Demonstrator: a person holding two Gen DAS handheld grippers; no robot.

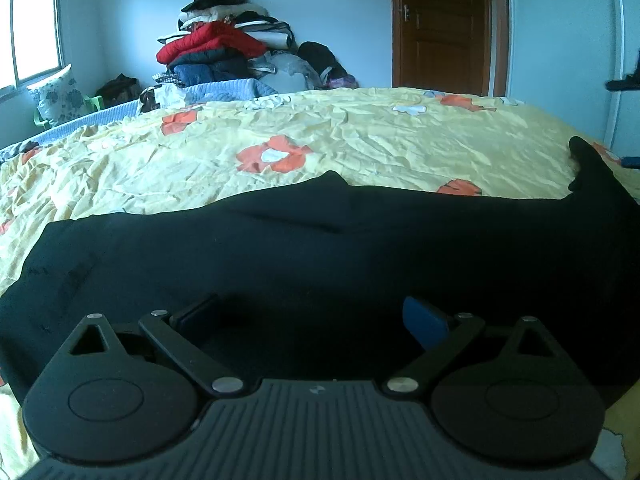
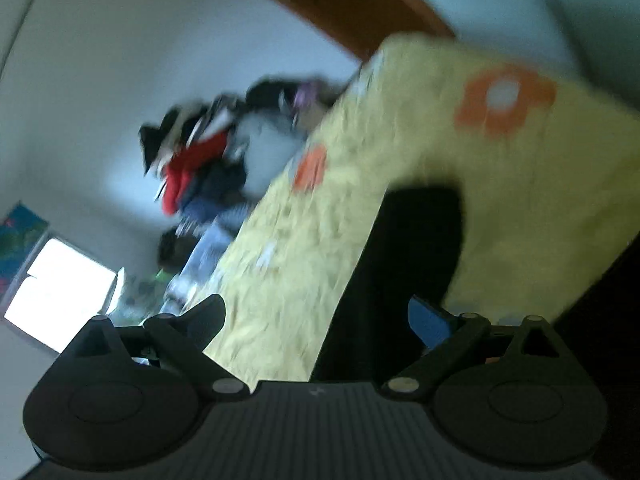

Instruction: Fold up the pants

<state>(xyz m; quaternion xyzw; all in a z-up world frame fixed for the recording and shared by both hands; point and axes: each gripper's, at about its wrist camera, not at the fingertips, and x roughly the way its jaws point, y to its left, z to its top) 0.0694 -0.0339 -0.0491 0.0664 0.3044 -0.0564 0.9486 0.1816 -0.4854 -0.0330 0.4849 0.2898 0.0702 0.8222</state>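
The jaws of the left gripper (image 1: pixel 310 320) are standing wide apart, with nothing between them, low over the near edge of the black pants (image 1: pixel 280 248). The pants are lying stretched across the yellow flowered bedsheet (image 1: pixel 360 136), and one end is sticking up at the right. The right gripper (image 2: pixel 316 316) is also showing its jaws apart and empty; its view is tilted and blurred, and a dark strip of the pants (image 2: pixel 404 260) is lying in front of it. I judge that the fold is only being prepared. The next move is asking each gripper to go down and close on an edge of cloth. Behind the bed a clothes pile (image 1: pixel 224 40) is leaning on the wall.
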